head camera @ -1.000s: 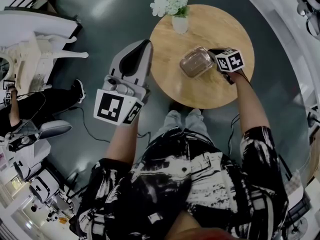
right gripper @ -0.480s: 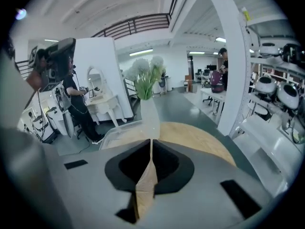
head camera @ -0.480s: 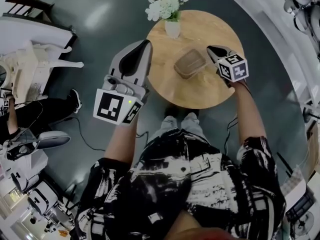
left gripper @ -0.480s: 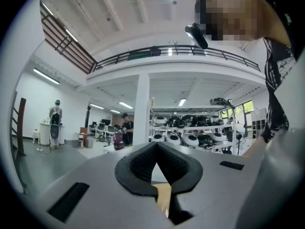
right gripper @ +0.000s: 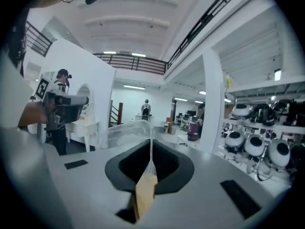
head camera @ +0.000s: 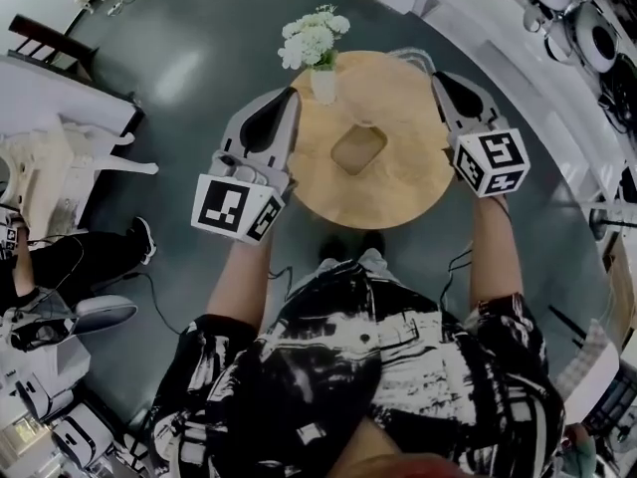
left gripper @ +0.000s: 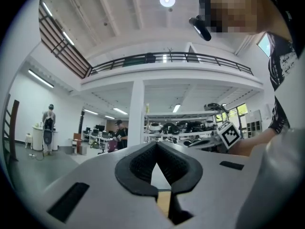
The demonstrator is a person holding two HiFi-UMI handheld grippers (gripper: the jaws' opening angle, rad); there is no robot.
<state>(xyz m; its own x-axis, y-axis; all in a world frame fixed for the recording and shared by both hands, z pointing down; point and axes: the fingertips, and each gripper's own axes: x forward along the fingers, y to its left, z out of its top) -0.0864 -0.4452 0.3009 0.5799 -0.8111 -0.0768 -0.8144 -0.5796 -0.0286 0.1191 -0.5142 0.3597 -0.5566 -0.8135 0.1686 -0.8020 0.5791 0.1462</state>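
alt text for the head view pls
A person holds two tongs above a round wooden table: the right tongs pinch a clear lid, the left tongs are shut, empty. An open clear box and a vase of white flowers stand on it.

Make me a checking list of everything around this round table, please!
Surface: round wooden table, bare wood around the things.
Job's things: clear box stands open mid-table; clear lid is held up in the air.
Clutter: vase of white flowers at the far edge.
Grippers: right hand-held gripper shut on the lid; left hand-held gripper shut, nothing in it.
Cables: thin dark cable on the dark floor.
Surroundings: white furniture at left; shelves of white round machines; another person's legs.
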